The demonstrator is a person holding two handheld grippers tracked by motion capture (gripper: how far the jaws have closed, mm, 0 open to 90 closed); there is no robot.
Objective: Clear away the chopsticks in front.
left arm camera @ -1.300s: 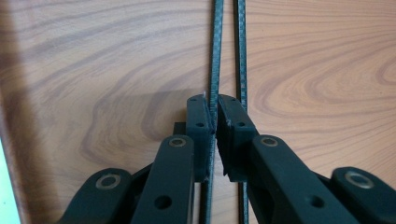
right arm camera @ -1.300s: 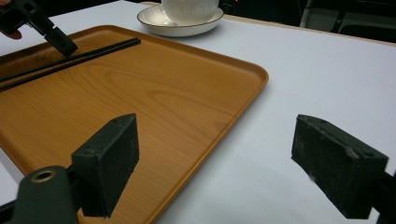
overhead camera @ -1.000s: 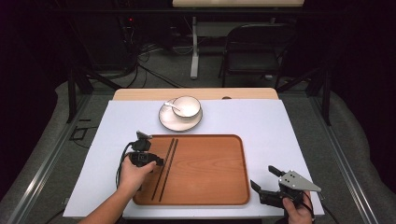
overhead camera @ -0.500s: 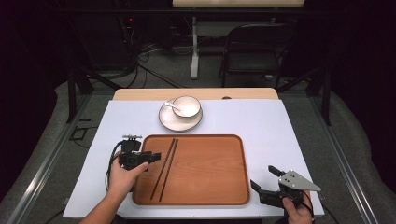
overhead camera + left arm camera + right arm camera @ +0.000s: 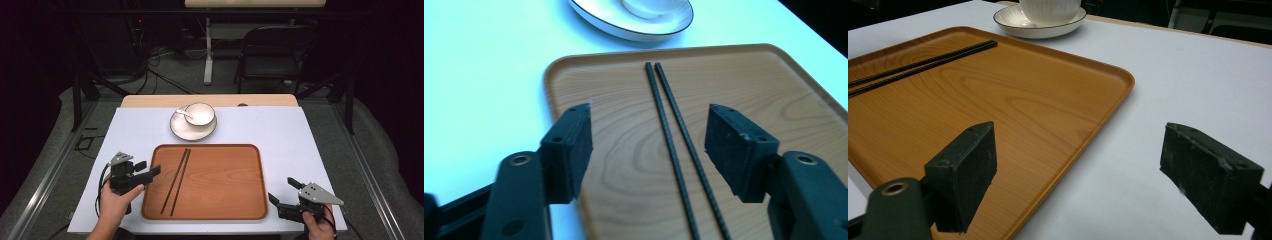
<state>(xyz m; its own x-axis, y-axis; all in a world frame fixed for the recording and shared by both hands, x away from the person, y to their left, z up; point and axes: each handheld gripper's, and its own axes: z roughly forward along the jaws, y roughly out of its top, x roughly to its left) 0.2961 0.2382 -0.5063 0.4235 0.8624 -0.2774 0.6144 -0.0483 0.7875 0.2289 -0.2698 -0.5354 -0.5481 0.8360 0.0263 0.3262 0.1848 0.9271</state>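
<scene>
Chopsticks [image 5: 175,181]: lying side by side on the tray [image 5: 225,200].
Left gripper [image 5: 148,169]: jaws just opening wide, holding nothing.
Right gripper [image 5: 282,191]: staying wide open, empty.

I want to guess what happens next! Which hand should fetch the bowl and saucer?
Probably left: the left gripper is open by the tray, nearer the bowl and saucer. The right gripper waits farther away.

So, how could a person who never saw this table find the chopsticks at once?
Find the wooden tray in the middle of the white table. On its left half lie the chopsticks, side by side: two thin black sticks, unlike the round white bowl and saucer behind the tray.
</scene>
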